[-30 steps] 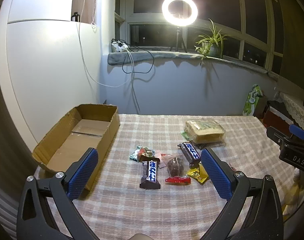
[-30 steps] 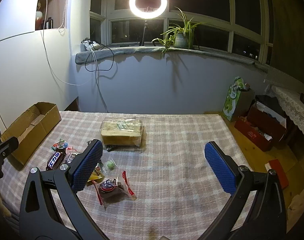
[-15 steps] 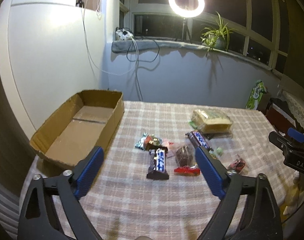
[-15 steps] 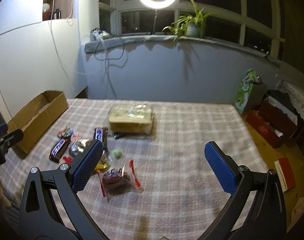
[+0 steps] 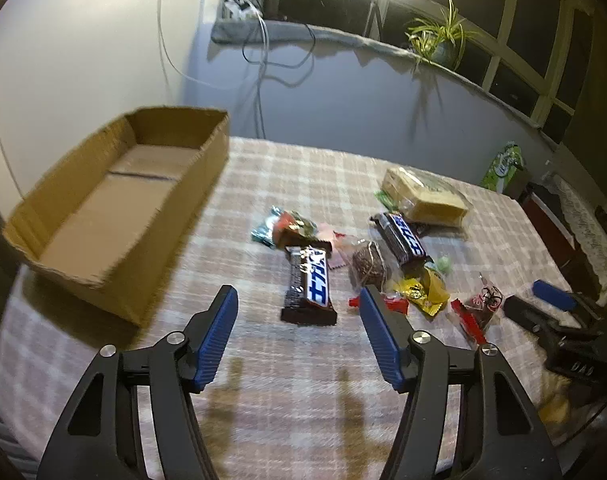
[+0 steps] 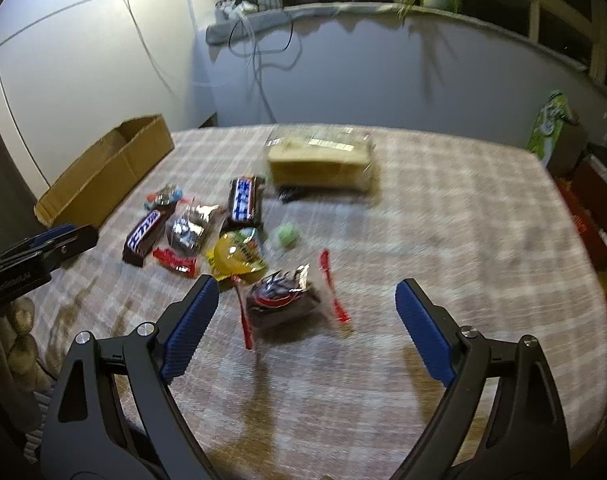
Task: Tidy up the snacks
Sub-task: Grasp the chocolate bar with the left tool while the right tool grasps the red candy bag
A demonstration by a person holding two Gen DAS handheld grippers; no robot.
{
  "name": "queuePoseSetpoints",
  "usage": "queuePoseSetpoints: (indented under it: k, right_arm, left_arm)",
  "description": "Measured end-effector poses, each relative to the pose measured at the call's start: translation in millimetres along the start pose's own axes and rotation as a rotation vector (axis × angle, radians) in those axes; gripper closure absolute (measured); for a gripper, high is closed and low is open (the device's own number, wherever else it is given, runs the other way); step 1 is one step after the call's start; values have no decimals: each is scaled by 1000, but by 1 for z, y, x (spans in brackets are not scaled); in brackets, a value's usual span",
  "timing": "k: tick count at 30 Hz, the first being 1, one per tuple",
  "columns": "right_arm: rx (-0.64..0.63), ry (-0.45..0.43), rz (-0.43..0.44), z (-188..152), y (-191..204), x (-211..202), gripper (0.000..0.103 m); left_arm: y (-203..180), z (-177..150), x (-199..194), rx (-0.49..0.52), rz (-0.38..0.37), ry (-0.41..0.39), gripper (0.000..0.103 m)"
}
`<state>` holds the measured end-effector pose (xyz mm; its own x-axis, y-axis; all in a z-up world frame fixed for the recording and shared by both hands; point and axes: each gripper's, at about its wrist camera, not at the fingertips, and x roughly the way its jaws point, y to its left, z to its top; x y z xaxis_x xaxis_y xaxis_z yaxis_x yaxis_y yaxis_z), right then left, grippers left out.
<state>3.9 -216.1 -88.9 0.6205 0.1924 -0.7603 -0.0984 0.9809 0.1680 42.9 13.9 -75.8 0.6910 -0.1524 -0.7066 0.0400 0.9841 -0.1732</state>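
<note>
Left gripper (image 5: 295, 300) jaws parted, just been closing, nothing between them; chocolate bar (image 5: 309, 280) lies just ahead, long axis running away from the jaws. Right gripper (image 6: 303, 292) wide, also narrowing, empty, over red-edged clear packet (image 6: 283, 300). Both mid-table on plaid cloth (image 5: 287, 392); cardboard box (image 5: 115, 200) at left edge, window behind.

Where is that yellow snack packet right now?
In the right wrist view, the yellow packet lies mid-pile on the checked tablecloth, between a red-edged clear wrapper and a chocolate bar.
</note>
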Motion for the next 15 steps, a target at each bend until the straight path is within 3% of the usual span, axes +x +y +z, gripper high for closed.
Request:
queuePoseSetpoints:
  k: [2,15]
  right_arm:
    - [-6,19,8,0,2,8,11]
    - [-31,106,34,2,8,47,17]
  left_arm:
    - [-2,0,8,12,-3,16,48]
    - [2,12,51,13,-22,103,53]
